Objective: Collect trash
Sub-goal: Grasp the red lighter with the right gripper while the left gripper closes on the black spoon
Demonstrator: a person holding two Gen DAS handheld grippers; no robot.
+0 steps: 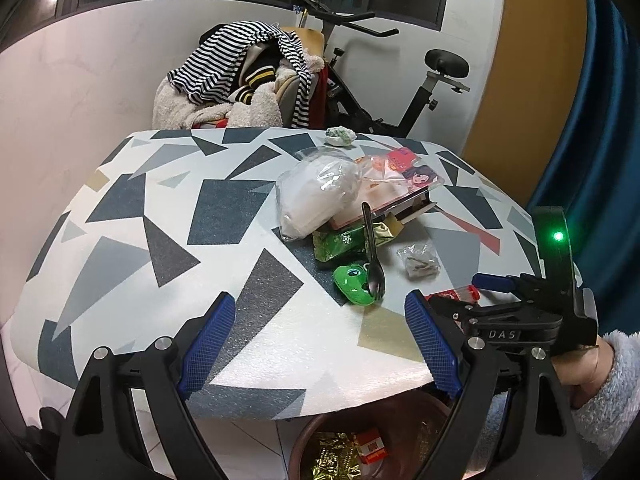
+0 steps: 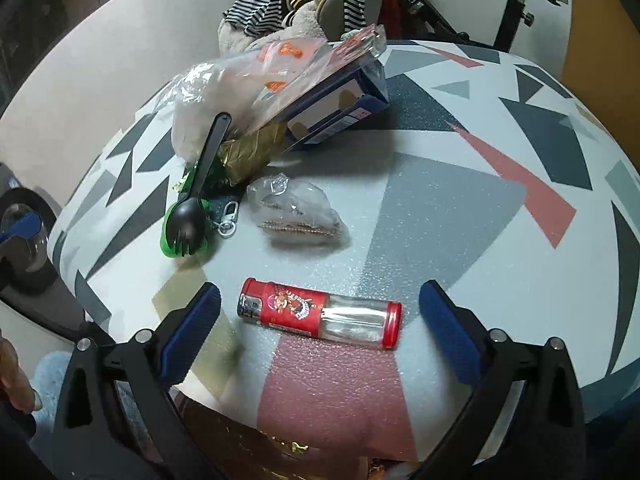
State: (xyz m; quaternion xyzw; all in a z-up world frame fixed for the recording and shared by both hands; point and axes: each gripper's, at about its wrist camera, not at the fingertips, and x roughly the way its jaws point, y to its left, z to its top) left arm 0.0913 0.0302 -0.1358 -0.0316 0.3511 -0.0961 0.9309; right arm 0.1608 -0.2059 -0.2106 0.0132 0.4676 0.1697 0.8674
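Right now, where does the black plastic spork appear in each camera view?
Left wrist view: black spork right of centre, head resting on the green toy.
Right wrist view: spork at left, above centre, head nearest the camera.
Shared landmark: the green toy under its head.

I see the tabletop's (image 1: 168, 216) left half bare, free passage there. Right of centre a trash heap (image 1: 344, 200) blocks the way. Near the front edge, only the bottle (image 2: 320, 314) lies between my right gripper's (image 2: 320, 320) wide-spread fingers.

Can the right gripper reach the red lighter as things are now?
Probably yes. The right gripper has its jaws open on either side of the lighter, which lies alone on the table, nothing between.
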